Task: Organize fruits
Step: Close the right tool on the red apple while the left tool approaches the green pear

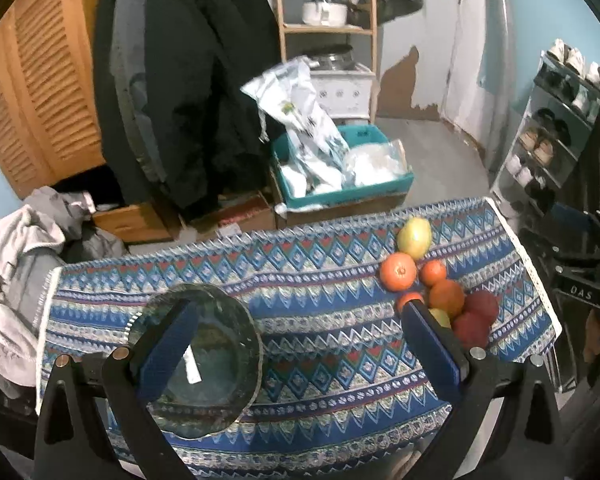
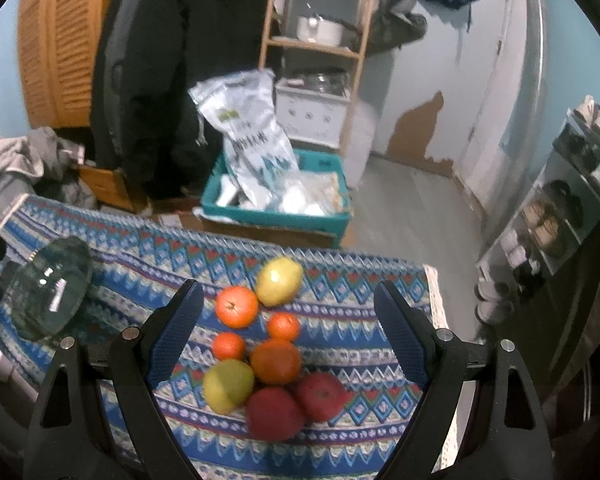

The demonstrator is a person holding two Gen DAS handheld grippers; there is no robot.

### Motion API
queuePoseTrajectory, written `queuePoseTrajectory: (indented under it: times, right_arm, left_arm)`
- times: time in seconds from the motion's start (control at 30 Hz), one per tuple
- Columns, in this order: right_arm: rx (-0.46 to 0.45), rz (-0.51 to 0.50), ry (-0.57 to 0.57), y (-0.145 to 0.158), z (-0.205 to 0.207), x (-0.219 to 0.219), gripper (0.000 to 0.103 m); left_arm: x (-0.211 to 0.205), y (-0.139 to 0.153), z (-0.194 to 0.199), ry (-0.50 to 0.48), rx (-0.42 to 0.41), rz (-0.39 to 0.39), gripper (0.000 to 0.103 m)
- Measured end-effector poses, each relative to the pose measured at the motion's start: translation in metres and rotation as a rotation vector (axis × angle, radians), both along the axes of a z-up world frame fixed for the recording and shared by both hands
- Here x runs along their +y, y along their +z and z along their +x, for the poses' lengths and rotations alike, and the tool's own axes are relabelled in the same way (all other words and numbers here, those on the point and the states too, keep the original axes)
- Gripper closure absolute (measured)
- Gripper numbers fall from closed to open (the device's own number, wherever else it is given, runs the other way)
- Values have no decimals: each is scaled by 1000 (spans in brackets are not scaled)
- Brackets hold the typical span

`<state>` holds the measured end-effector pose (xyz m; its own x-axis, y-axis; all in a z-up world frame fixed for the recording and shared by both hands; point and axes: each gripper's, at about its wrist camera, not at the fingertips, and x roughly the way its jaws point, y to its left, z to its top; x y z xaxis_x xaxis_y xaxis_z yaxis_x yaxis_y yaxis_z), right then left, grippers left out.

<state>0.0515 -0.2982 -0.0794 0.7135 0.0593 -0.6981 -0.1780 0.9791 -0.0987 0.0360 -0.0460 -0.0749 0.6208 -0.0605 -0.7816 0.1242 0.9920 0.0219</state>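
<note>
A pile of fruit lies on the patterned blue tablecloth (image 2: 340,344): several oranges (image 2: 236,306), two yellow-green fruits (image 2: 279,286) and two red apples (image 2: 274,414). My right gripper (image 2: 288,328) is open above the pile, with fruit between its fingers. In the left wrist view the pile (image 1: 446,298) lies to the right. My left gripper (image 1: 296,340) is open and empty; its left finger stands in front of a clear glass plate (image 1: 220,364). The plate also shows at the left of the right wrist view (image 2: 48,292).
The table's far edge (image 1: 260,236) drops to the floor. Beyond it stand a teal crate with bags (image 1: 340,168), a wooden shelf (image 1: 328,32), hanging dark coats (image 1: 188,80) and a shoe rack (image 1: 552,136) at the right. Clothes (image 1: 16,264) are heaped at the left.
</note>
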Motion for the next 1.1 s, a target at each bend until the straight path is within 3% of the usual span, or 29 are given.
queuePoseTrajectory:
  times: [0.47, 0.77, 1.1]
  right_arm:
    - [179, 22, -78, -57, 15, -48, 17]
    - [288, 41, -132, -93, 24, -71, 17]
    - [434, 71, -165, -138, 40, -83, 18]
  left_arm:
    - [-31, -55, 22, -65, 124, 48, 1]
    - [-55, -90, 38, -126, 220, 30, 1]
    - [-70, -125, 57, -121, 270, 30, 1]
